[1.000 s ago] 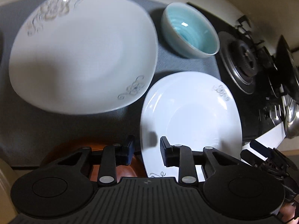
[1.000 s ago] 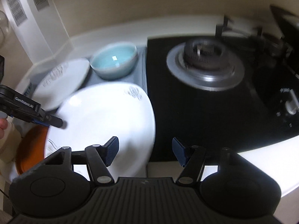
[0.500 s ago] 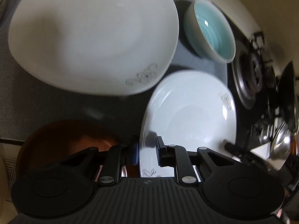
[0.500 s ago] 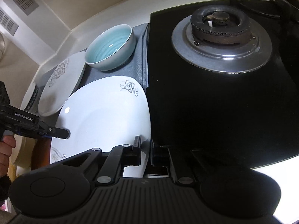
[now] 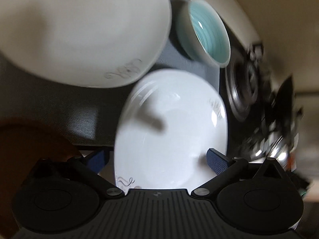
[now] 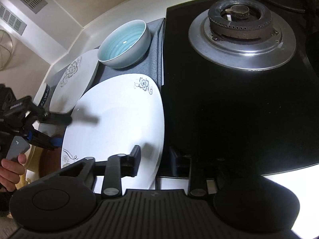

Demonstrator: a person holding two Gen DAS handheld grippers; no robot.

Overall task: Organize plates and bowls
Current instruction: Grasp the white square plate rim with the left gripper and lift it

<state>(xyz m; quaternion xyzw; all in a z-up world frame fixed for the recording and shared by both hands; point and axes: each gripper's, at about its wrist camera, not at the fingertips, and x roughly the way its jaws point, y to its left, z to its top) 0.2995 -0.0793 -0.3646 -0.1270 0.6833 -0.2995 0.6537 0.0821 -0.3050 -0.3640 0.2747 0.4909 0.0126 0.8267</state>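
A white flowered plate (image 6: 119,123) lies on a grey mat (image 6: 155,45) beside the gas burner (image 6: 239,18), near a turquoise bowl (image 6: 124,43), its edges between the opening, non-gripping jaws of both the left gripper (image 5: 159,159) and right gripper (image 6: 154,159).

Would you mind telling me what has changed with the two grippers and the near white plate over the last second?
Both grippers had clamped the near white plate half a second ago. Now the left gripper has let go, its jaws spread wide across the plate's edge, and the right gripper is opening, pads clear of the rim. The plate has barely shifted on the grey mat; the blue bowl and the larger plate stayed put.
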